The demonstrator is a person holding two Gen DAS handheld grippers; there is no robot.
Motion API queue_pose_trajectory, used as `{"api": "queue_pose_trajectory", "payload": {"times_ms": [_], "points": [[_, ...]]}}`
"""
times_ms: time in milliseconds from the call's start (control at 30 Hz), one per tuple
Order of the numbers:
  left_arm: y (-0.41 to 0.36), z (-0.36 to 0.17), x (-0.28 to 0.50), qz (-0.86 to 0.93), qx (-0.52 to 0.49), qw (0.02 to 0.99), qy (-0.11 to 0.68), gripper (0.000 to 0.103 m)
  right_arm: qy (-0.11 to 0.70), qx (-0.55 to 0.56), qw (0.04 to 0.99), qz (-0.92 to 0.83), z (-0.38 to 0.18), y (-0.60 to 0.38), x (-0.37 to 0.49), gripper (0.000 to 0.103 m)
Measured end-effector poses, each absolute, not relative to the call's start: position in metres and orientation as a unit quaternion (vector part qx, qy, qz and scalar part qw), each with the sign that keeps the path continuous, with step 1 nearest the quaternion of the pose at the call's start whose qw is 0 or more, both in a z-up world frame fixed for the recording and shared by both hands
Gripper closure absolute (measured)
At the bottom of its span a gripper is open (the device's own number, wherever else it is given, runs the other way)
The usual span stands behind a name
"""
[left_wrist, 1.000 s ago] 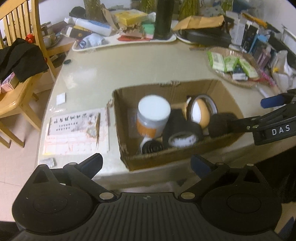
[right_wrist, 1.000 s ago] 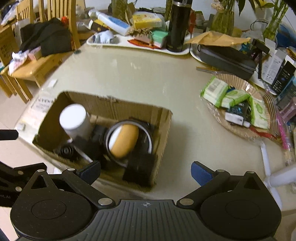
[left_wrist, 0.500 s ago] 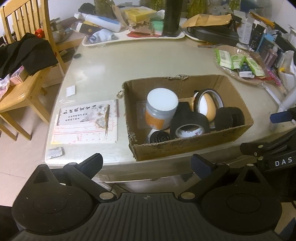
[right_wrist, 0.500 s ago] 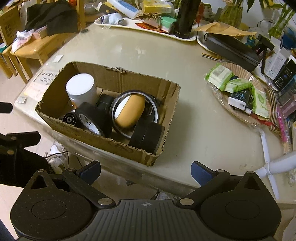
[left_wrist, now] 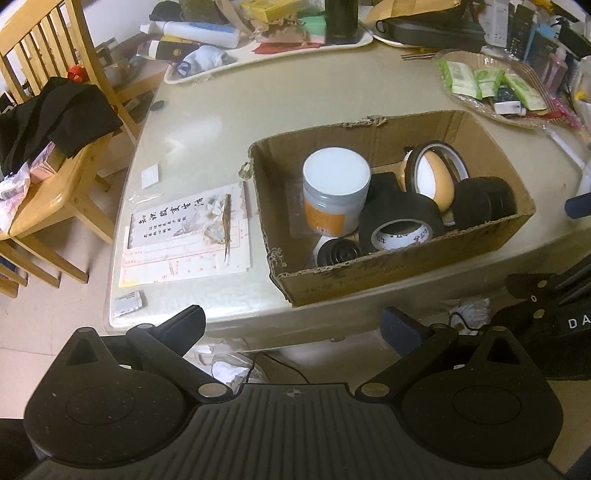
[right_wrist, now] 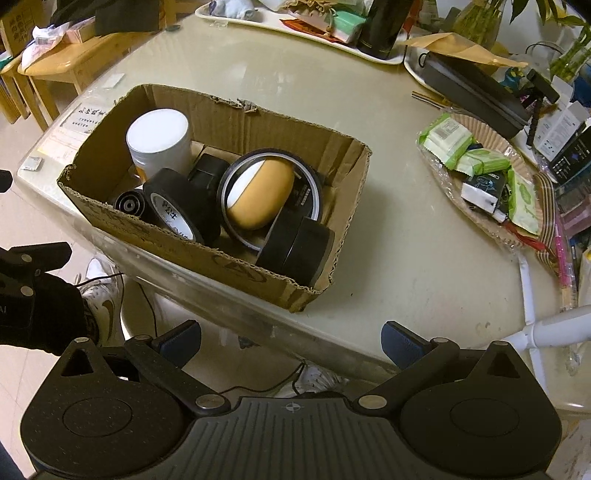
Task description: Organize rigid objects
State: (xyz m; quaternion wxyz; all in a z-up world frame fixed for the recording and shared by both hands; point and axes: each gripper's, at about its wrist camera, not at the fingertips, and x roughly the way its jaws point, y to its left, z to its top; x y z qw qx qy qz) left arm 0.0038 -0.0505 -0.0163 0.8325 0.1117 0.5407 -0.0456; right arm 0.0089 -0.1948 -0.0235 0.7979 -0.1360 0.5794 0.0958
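Observation:
A cardboard box sits at the table's near edge. Inside stand a white-lidded jar, an orange and white oval object ringed by a tape roll, black tape rolls and a small black spool. My left gripper is open and held back from the table edge, short of the box. My right gripper is open too, off the table's edge and below the box's corner. Neither holds anything.
A printed sheet lies left of the box. A wicker tray of packets sits to the right, a long white tray of clutter and a black bottle at the back. Wooden chairs stand left. Shoes show below.
Both grippers have pulled back and away from the box, off the table's edge; both stay open. The box and its contents have not moved.

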Motion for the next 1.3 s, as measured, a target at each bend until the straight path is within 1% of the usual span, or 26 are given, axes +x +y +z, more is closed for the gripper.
{"api": "queue_pose_trajectory", "payload": {"times_ms": [567, 1300], "points": [[-0.049, -0.006, 0.007, -0.044, 0.1, 0.847, 0.521, 0.0, 0.555, -0.129, 0.817, 0.088, -0.013, -0.194, 0.011, 0.0], [-0.052, -0.004, 0.006, -0.051, 0.105, 0.849, 0.516, 0.0, 0.552, -0.127, 0.819, 0.09, -0.012, -0.194, 0.011, 0.0]]}}
